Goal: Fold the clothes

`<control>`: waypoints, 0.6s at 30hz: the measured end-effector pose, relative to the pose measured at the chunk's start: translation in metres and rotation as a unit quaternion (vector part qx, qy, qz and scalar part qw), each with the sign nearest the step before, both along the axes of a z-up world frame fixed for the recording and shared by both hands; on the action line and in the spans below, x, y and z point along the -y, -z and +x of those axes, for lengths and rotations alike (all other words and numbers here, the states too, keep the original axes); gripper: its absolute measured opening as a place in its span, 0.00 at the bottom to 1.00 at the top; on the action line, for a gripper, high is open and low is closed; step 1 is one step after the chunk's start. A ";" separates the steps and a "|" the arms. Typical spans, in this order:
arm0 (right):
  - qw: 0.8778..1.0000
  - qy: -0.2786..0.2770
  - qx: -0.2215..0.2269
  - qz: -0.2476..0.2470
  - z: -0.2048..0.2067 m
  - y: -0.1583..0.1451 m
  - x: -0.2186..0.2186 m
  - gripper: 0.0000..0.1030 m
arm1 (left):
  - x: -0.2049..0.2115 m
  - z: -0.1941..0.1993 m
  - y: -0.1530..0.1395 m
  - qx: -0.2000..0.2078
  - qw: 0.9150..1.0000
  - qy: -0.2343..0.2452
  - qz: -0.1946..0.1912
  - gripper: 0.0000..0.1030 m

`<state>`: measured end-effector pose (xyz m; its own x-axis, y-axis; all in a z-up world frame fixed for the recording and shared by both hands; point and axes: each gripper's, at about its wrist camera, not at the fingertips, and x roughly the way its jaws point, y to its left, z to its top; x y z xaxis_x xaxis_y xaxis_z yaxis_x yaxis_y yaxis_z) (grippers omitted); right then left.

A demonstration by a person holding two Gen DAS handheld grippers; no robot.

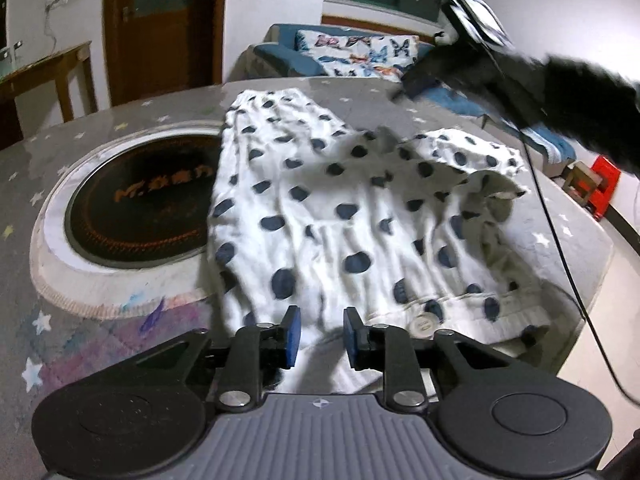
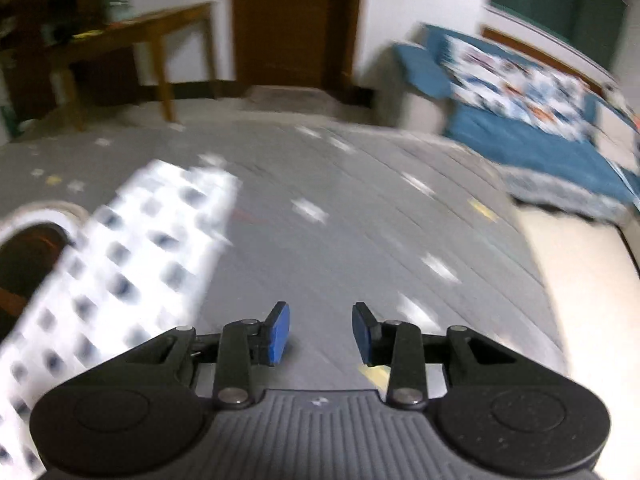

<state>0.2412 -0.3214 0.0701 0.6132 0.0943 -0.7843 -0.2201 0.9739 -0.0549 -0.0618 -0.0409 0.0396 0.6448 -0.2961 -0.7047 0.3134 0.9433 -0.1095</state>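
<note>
A white garment with dark blue polka dots [image 1: 340, 216] lies spread and wrinkled on the grey star-patterned table [image 1: 100, 128], its waistband with a white button [image 1: 423, 325] at the near edge and its far right corner folded over. My left gripper [image 1: 320, 336] is open, its blue pads just above the garment's near edge. My right gripper [image 2: 320, 334] is open and empty above bare tabletop [image 2: 360, 220], with the garment [image 2: 132, 264] blurred to its left. In the left wrist view the right gripper [image 1: 472, 68] is a dark blur above the far right.
A round black hotplate with orange lettering [image 1: 140, 204] is set in the table left of the garment. A black cable [image 1: 560, 240] hangs across the right side. A blue sofa with a butterfly cushion [image 1: 360, 54] stands behind the table, and a wooden side table [image 2: 132, 40] and door stand beyond.
</note>
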 end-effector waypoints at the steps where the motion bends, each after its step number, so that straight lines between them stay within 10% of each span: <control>1: 1.000 0.013 -0.009 0.004 -0.008 0.005 0.018 0.34 | 0.004 0.000 -0.002 0.005 1.000 0.006 0.000 0.28; 18: 0.987 0.100 0.009 0.122 -0.102 0.029 0.138 0.49 | 0.061 0.024 -0.022 0.047 0.997 0.063 -0.009 0.39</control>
